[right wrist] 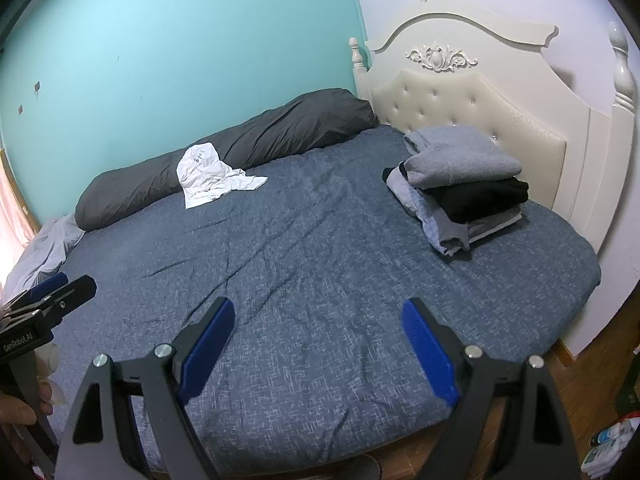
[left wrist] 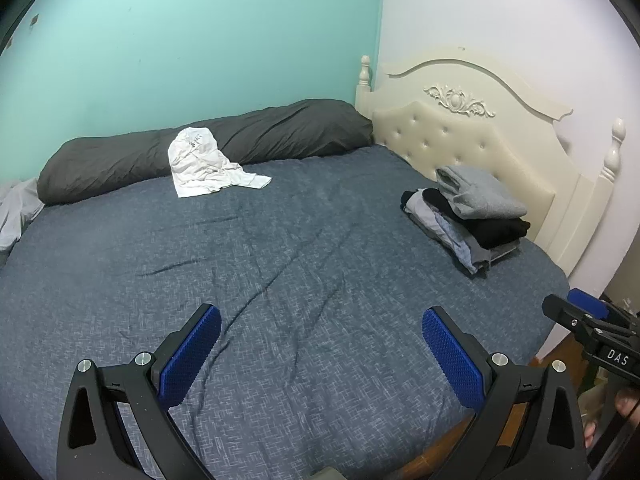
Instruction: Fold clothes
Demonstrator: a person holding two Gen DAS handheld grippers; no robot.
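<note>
A crumpled white shirt (left wrist: 206, 166) (right wrist: 210, 178) lies at the far side of the bed, partly draped on a long dark grey pillow (left wrist: 208, 146) (right wrist: 224, 148). A stack of folded clothes (left wrist: 468, 216) (right wrist: 460, 192), grey on top and black below, sits by the headboard. My left gripper (left wrist: 322, 356) hovers open over the near edge of the blue bedspread (left wrist: 280, 260) with nothing between its fingers. My right gripper (right wrist: 318, 350) is also open and empty over the near edge. Each gripper shows at the edge of the other's view.
A cream tufted headboard (left wrist: 472, 136) (right wrist: 480, 96) closes the right end of the bed. A teal wall (left wrist: 180, 40) runs behind the pillow. Pale grey cloth (left wrist: 16, 212) (right wrist: 48, 248) is bunched at the far left corner. Wooden floor (right wrist: 588, 380) with small items lies to the right.
</note>
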